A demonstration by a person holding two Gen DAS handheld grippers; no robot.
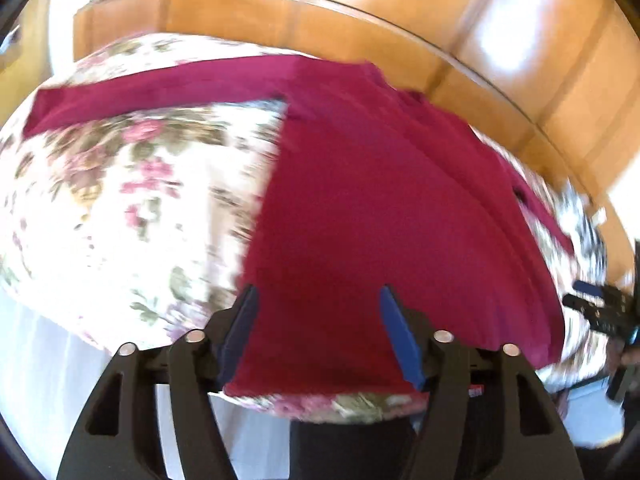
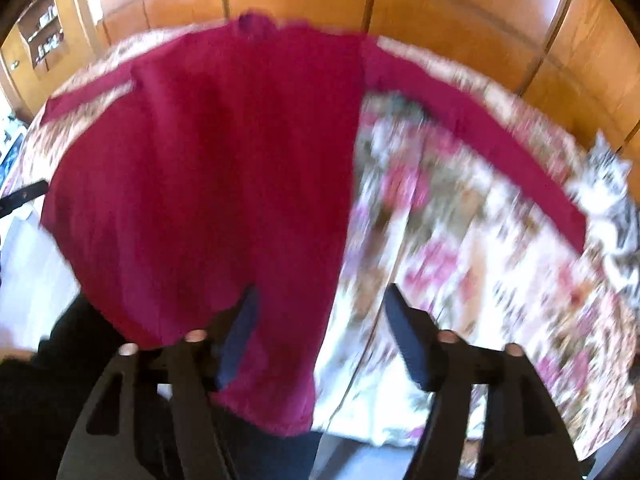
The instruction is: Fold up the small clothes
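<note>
Both claws gape apart over the crimson top [image 2: 208, 184] spread on the floral bedspread [image 1: 120, 208]; wooden wardrobe [image 2: 300, 0] behind.

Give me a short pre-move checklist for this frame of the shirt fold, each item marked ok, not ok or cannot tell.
1. Red shirt spread on the floral cover, body flat: ok.
2. Both sleeves laid out to the sides, not yet folded in: ok. One long sleeve shows in the left wrist view, the other sleeve in the right.
3. Left gripper open, nothing pinched: ok. It sits over the hem, with cloth showing between the fingers.
4. Right gripper open, nothing pinched: ok. It straddles the shirt's side edge.
5. Small wrinkles in the body: cannot tell, both views are blurred.
</note>
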